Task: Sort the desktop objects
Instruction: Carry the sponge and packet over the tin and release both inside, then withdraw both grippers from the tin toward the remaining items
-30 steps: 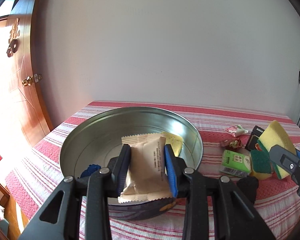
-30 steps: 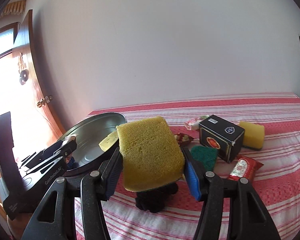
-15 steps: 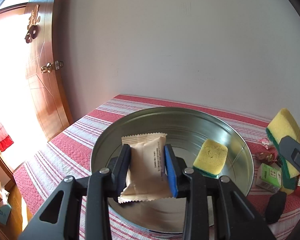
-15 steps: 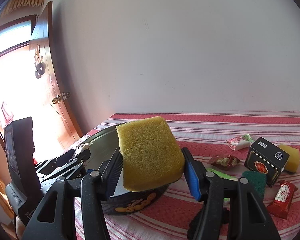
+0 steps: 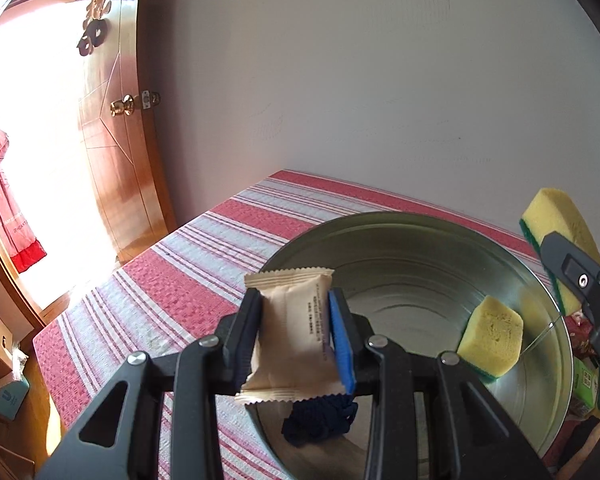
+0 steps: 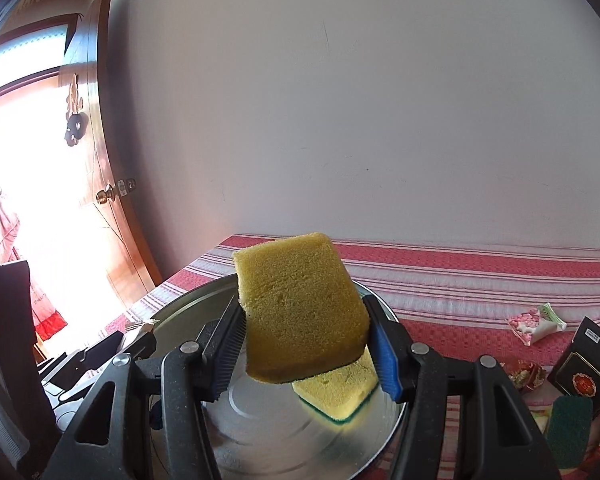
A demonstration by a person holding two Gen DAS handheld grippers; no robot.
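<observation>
While left tongs (image 5: 296, 336) clamp a beige packet (image 5: 290, 340), right tongs (image 6: 304, 344) grip a porous yellow sponge (image 6: 300, 304).

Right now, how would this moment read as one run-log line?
left gripper: shut on beige snack packet | right gripper: shut on yellow sponge, over metal tin | tin holds: second sponge, dark blue cord

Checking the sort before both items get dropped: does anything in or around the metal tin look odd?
Nothing looks spilled or damaged. The metal tin already holds a yellow sponge and a dark blue bundle. The left tool carries a beige snack packet at the tin's rim, an odd match, while the right tool brings another sponge.
</observation>
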